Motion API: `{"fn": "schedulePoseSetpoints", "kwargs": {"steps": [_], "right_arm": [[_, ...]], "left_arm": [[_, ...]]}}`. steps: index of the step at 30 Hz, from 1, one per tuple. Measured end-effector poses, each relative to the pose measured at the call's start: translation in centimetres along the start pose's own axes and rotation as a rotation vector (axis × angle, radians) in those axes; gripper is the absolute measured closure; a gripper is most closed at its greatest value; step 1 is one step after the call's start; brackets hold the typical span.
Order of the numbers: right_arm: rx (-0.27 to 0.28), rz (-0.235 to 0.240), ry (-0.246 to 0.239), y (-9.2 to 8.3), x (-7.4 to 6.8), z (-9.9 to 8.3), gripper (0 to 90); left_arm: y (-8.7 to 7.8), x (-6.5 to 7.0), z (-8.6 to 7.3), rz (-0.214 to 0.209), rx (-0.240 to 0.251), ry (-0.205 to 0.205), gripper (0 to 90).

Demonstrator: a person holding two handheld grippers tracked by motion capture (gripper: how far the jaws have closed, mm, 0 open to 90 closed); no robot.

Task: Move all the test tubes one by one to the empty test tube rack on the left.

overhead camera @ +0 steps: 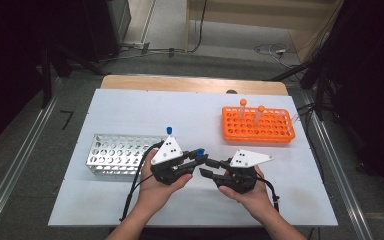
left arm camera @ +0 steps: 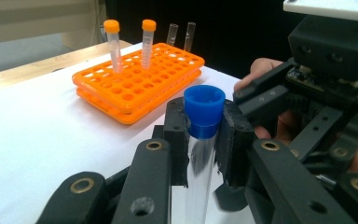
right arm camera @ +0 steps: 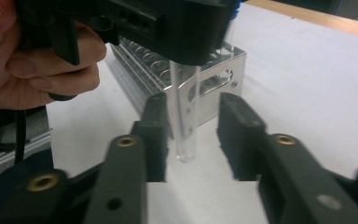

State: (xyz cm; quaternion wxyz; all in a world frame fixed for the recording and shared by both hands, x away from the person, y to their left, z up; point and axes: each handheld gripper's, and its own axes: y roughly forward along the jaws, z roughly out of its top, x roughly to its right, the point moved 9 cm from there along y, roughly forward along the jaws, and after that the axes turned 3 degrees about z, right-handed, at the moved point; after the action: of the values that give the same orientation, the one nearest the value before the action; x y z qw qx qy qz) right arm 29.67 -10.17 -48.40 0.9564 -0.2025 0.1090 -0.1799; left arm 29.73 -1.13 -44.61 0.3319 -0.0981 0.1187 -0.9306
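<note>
Blue-capped tube (left arm camera: pixel 204 122) being clamped by left gripper (left arm camera: pixel 205 135) under cap; right gripper (right arm camera: pixel 193 135), at 3 o'clock, standing parted around tube's base, handover freeing it for rack.

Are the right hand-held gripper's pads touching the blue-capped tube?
Apart. The right gripper view shows the right hand-held gripper open, its pads clear of the blue-capped tube on both sides.

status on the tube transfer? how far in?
Done, apparently: one blue-capped tube stands at the steel rack. In hand: the left gripper is clamped on a second blue-capped tube; the right gripper has its jaws open around that tube's lower end. Left: two orange-capped tubes and two uncapped ones remain in the orange rack.
</note>
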Motion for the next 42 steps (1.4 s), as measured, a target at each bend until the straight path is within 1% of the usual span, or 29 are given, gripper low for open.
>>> {"fn": "schedulePoseSetpoints", "kwargs": {"steps": [2, 4, 5, 8, 9, 10, 11, 12, 14, 17, 20, 21, 22, 27, 31, 33, 35, 40, 42], "right_arm": [[0.008, -0.024, 0.011, -0.4, 0.6, 0.1, 39.7], [0.011, -0.039, 0.013, -0.8, 1.3, 0.1, 29.9], [0.016, -0.048, 0.013, -1.1, 1.6, 0.1, 25.4], [0.034, -0.068, 0.027, -2.0, 2.6, 0.1, 15.8], [0.038, -0.074, 0.031, -2.3, 3.0, 0.1, 14.1], [0.035, -0.076, 0.029, -2.7, 3.3, 0.0, 9.0], [0.034, -0.081, 0.031, -3.0, 3.6, -0.1, 6.3], [0.038, -0.084, 0.037, -3.4, 3.9, -0.1, 5.6], [0.043, -0.085, 0.046, -4.0, 4.7, -0.2, 0.3], [0.051, -0.092, 0.074, -4.7, 5.9, -0.4, 0.0], [0.043, -0.108, 0.088, -5.5, 7.0, -0.9, 0.0], [0.038, -0.125, 0.092, -6.1, 7.7, -1.3, 0.0], [0.038, -0.125, 0.092, -6.1, 7.7, -1.3, 0.0], [0.056, -0.165, 0.121, -7.8, 9.2, -2.3, 0.0], [0.068, -0.183, 0.137, -8.8, 9.9, -2.8, 0.0], [0.073, -0.188, 0.133, -9.3, 10.1, -2.8, 0.0], [0.081, -0.193, 0.142, -9.7, 10.3, -2.9, 0.0], [0.071, -0.220, 0.138, -10.1, 11.2, -3.5, 0.0], [0.077, -0.221, 0.151, -10.2, 11.5, -3.7, 0.0]], "left_arm": [[-0.3, -0.3, 0.2, 0.009, 0.005, 0.006, 76.3], [-0.6, -0.7, 0.5, 0.021, 0.007, 0.010, 76.3], [-0.8, -0.9, 0.7, 0.024, 0.011, 0.004, 76.3], [-1.4, -1.7, 1.1, 0.037, 0.019, 0.000, 76.3], [-1.6, -1.9, 1.3, 0.041, 0.022, -0.004, 76.3], [-1.8, -2.1, 1.4, 0.044, 0.025, -0.004, 76.4], [-2.0, -2.4, 1.6, 0.049, 0.030, -0.008, 76.3], [-2.2, -2.7, 1.8, 0.051, 0.035, -0.014, 76.3], [-2.5, -3.3, 2.2, 0.061, 0.033, -0.016, 76.3], [-2.9, -4.2, 3.0, 0.071, 0.045, -0.014, 76.3], [-3.4, -4.9, 3.6, 0.085, 0.058, -0.013, 76.4], [-3.5, -5.2, 3.8, 0.093, 0.062, -0.014, 76.4], [-3.6, -5.5, 3.9, 0.099, 0.067, -0.017, 76.4], [-4.4, -7.0, 4.3, 0.133, 0.078, -0.027, 76.4], [-5.1, -8.2, 4.2, 0.160, 0.079, -0.030, 76.4], [-5.4, -8.8, 4.1, 0.172, 0.084, -0.040, 76.4], [-5.5, -9.3, 4.0, 0.187, 0.086, -0.047, 76.4], [-5.7, -10.6, 3.5, 0.223, 0.095, -0.080, 76.4], [-5.6, -11.0, 3.2, 0.239, 0.090, -0.081, 76.4]]}}
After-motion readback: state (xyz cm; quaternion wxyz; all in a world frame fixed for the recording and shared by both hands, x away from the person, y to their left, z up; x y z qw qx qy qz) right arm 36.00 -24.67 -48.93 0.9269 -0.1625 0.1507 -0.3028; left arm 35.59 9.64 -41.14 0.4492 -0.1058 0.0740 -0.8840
